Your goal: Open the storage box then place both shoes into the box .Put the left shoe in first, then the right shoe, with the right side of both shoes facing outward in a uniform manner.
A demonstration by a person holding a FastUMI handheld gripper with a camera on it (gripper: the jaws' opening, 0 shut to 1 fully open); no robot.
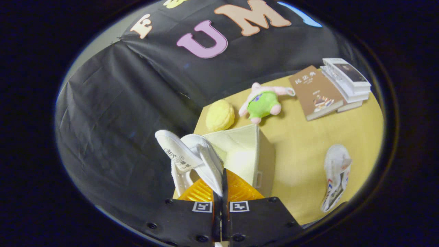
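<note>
My gripper [222,185] is shut on a white canvas shoe [192,156], pinching the edge of its upper between both fingers. The shoe hangs over the near corner of the open cream fabric storage box [264,154], its tongue and inner label turned toward me. The box's inside looks bare from here. A second white shoe [335,176] with coloured markings lies on its side on the yellow table, to the right of the box and apart from it.
A yellow round plush [220,116] and a pink and green plush toy [264,103] lie beyond the box. Further right, a brown book [315,92] leans on a stack of white books [346,80]. The table edge [199,120] runs along the box's left side.
</note>
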